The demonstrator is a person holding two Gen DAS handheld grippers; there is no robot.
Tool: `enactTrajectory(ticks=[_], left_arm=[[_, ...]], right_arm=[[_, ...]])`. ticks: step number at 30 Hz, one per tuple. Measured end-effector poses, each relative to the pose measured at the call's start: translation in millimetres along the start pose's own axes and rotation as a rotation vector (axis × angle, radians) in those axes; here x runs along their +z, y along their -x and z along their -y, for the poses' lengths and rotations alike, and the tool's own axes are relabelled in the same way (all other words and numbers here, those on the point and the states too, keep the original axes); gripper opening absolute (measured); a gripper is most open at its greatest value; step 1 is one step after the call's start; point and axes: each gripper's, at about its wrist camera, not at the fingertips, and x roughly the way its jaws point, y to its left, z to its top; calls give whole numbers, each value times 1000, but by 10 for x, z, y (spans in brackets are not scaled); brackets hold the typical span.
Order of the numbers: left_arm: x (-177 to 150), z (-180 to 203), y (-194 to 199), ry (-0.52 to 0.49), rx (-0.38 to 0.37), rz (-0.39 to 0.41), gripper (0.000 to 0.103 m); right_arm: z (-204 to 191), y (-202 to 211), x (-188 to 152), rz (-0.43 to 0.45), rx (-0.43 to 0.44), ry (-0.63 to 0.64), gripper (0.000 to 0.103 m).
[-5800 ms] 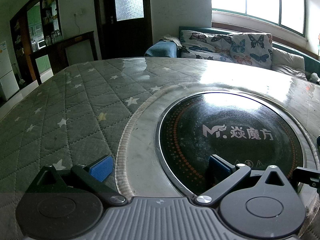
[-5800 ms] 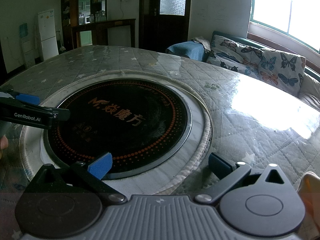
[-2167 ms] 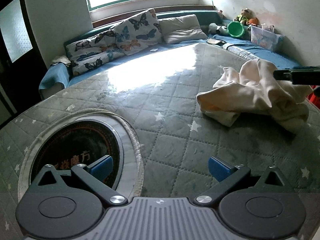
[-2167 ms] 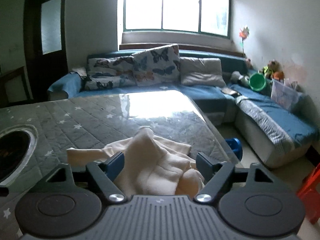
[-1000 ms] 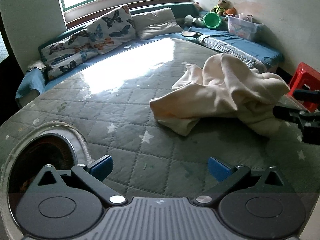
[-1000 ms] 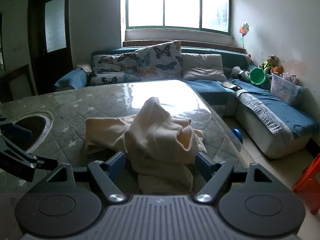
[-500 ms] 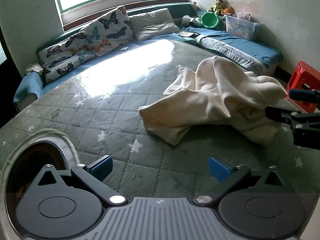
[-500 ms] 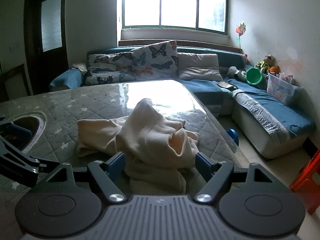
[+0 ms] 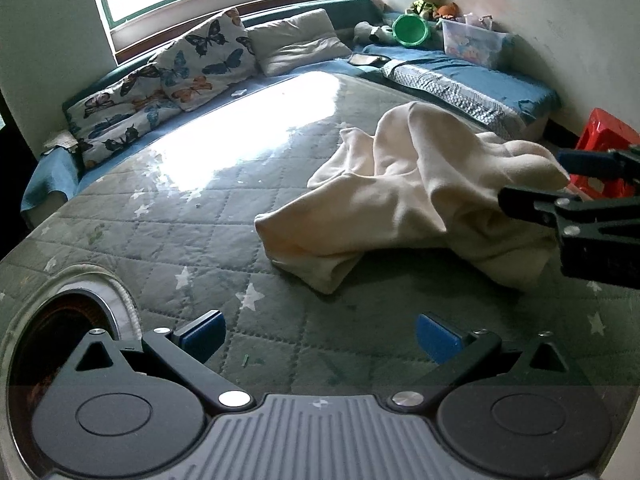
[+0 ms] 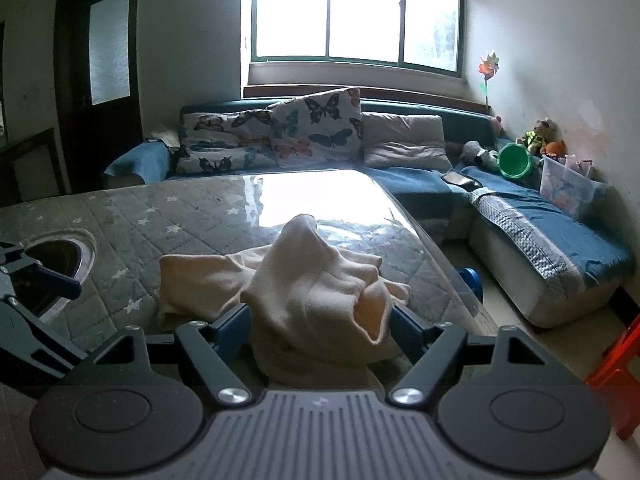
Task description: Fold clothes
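Note:
A crumpled cream garment [image 9: 416, 196] lies in a heap on the grey quilted table [image 9: 168, 216]. It also shows in the right wrist view [image 10: 312, 292]. My left gripper [image 9: 318, 334] is open and empty, a short way in front of the garment's near fold. My right gripper [image 10: 320, 330] is open with its jaws on either side of the garment's near end, and the cloth sits between them. The right gripper also shows at the right edge of the left wrist view [image 9: 576, 188].
A round black cooktop [image 9: 60, 332] is set into the table at the left. A blue sofa [image 10: 500, 208] with butterfly cushions [image 10: 280, 132] runs behind and to the right. A red stool [image 9: 604, 148] stands on the floor by the table's right edge.
Both grippers have moved closer to the garment. The right gripper's open jaws now straddle its near end.

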Motion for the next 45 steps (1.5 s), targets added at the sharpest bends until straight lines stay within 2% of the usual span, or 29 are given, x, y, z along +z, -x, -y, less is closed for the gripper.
enactTrajectory(ticks=[14,17,20,22,24,26,27,28,33,40,45], left_arm=[[10,-115,-37,21,13,-11,103],[-5,-182,-32,29,21,-12,103],[-26,-271,-22,45,32,-15,103],[-41,-332,-10,54,41,-16,103],[-53,-386,4,60,49,-16,103],[-63,-456,15,72,59,-17,103],[-68,-488,20,78,62,-16,103],[-79,-531,24,88,66,-18,103],[-132,-703,65,125,82,-17,103],[-155,-915,203,165,117,11,103],[-128,-934,287,175,106,33,103]], right_arm=[[5,-315,317,7,-19,41,76],[7,-460,359,-13,-18,46,71],[8,-590,365,-40,-12,43,62],[6,-649,341,-57,7,36,53],[0,-680,309,-67,26,30,38],[-14,-676,286,-64,44,33,28],[-18,-660,276,-59,52,31,19],[-21,-638,268,-53,61,29,15],[-96,-462,228,-30,107,55,10],[-455,-132,9,-50,251,148,10],[-764,51,-195,-98,374,205,9]])
